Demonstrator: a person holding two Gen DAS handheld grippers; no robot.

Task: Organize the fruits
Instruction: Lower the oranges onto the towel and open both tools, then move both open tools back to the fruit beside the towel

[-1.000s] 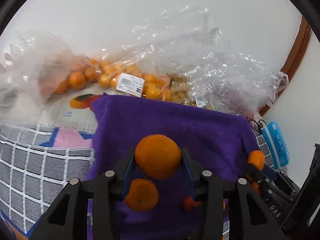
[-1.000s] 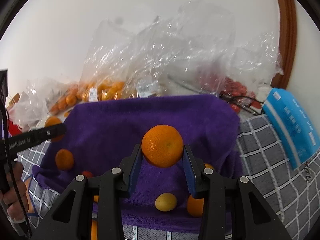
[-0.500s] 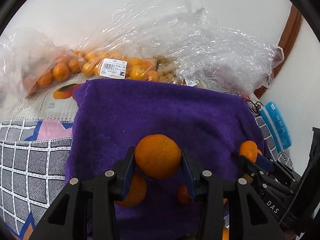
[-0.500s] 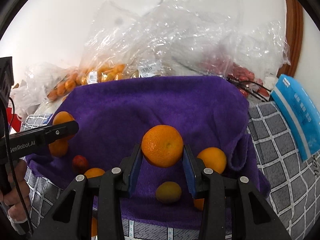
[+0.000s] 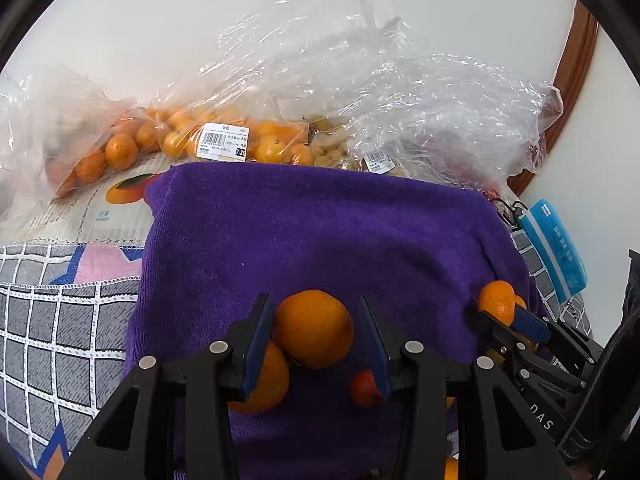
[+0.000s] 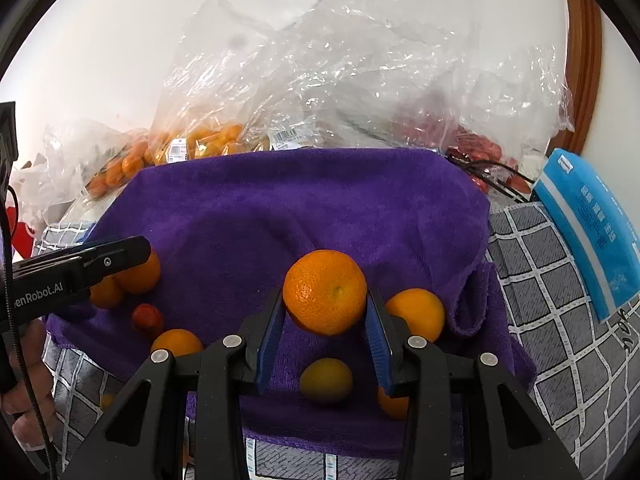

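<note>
A purple towel (image 5: 320,232) (image 6: 304,208) lies spread over the table. My left gripper (image 5: 315,306) is shut on an orange (image 5: 314,328) just above the towel's near left part. Under it rest another orange (image 5: 264,380) and a small red fruit (image 5: 362,390). My right gripper (image 6: 324,296) is shut on a second orange (image 6: 325,292) above the towel's near right. Below it lie an orange (image 6: 416,314), a yellowish fruit (image 6: 326,380), one more orange (image 6: 176,342) and the red fruit (image 6: 147,317). Each gripper appears in the other's view, the left gripper (image 6: 136,258) and the right gripper (image 5: 498,308).
Clear plastic bags (image 5: 360,92) (image 6: 340,72) are heaped behind the towel; some hold small oranges (image 5: 120,148) (image 6: 200,140), one holds red fruit (image 6: 476,148). A blue packet (image 6: 588,232) (image 5: 554,248) lies on the grey checked cloth (image 5: 52,328) at the right. A hand (image 6: 28,380) holds the left gripper.
Both views have tipped a little further down over the towel, and the left gripper has edged inward over it. Each gripper still holds its orange.
</note>
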